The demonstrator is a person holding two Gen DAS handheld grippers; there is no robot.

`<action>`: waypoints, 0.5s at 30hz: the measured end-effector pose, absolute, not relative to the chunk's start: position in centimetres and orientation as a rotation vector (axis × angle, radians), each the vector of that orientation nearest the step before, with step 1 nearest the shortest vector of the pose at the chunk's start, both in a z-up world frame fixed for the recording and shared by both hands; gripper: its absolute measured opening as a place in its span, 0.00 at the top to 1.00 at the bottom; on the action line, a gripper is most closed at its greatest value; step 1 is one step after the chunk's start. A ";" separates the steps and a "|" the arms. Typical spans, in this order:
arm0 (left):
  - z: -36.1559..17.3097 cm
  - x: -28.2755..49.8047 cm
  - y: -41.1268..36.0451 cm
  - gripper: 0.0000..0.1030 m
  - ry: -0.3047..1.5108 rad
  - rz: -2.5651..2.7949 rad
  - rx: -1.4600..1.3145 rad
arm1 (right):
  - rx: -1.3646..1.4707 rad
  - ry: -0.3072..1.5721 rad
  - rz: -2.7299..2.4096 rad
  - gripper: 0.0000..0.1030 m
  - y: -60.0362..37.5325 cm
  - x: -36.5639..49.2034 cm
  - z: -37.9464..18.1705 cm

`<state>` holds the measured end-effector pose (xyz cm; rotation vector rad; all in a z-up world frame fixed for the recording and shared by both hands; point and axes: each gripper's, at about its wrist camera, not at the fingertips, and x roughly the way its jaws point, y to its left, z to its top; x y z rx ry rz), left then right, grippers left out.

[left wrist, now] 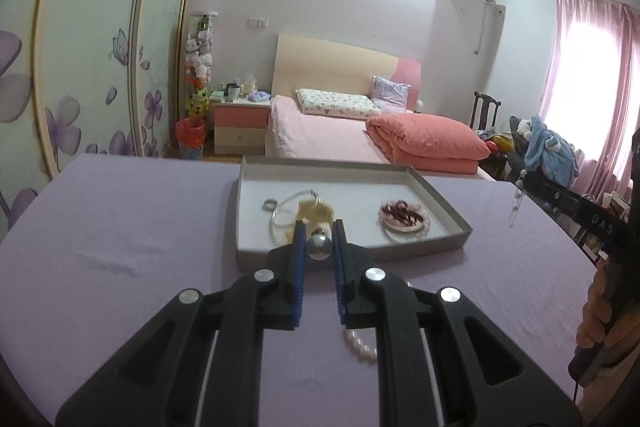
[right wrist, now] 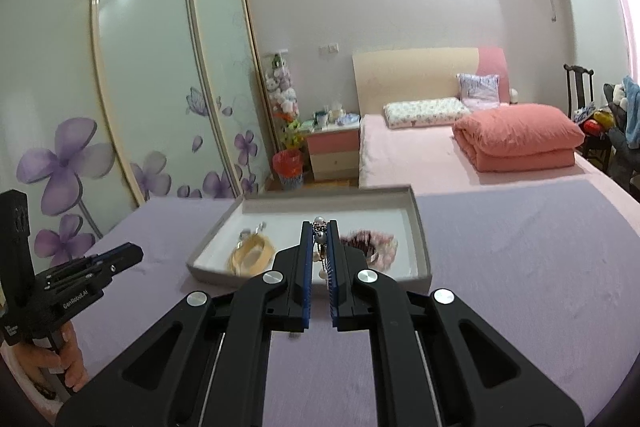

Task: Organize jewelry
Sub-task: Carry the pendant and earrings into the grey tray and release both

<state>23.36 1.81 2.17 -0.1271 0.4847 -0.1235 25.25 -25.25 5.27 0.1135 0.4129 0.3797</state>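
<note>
Left gripper [left wrist: 317, 241]: its blue-padded fingers are pinching a round silver bead [left wrist: 319, 247], jaws parted only by the bead's width, over the near wall of the tray.
Right gripper [right wrist: 319, 247]: its fingers are clamping nearly closed on a beaded chain [right wrist: 320, 233], which is dangling between the pads above the tray; pearls are showing above and below the tips.
Tray [left wrist: 436, 193]: one grey, shallow, white-floored, sitting on the lavender tablecloth [left wrist: 120, 227].
Items lying in the tray, counted: one small ring [left wrist: 270, 204], one clear looped cord [left wrist: 286, 213], one yellowish bangle [left wrist: 316, 213], one pink-and-maroon beaded piece [left wrist: 404, 217].
Outside the tray: one pearl strand [left wrist: 362, 345] is lying on the cloth under the left gripper.
In the way: the left gripper's fingers are partly hiding the bangle.
Surroundings: a bed with one folded coral quilt [left wrist: 424, 141] is standing behind the table.
</note>
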 end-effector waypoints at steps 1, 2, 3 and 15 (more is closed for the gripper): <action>2.4 23.9 1.8 0.87 0.476 -0.126 -0.124 | 0.118 0.397 0.377 0.93 -25.3 25.5 5.5; 2.6 24.4 1.8 0.87 0.470 -0.127 -0.121 | 0.127 0.376 0.374 0.93 -25.4 26.0 5.8; 2.8 25.1 1.7 0.87 0.462 -0.125 -0.117 | 0.137 0.363 0.373 0.93 -25.4 26.6 6.0; 2.2 32.6 0.8 0.87 0.455 -0.105 -0.133 | 0.143 0.402 0.376 0.93 -23.3 33.7 4.0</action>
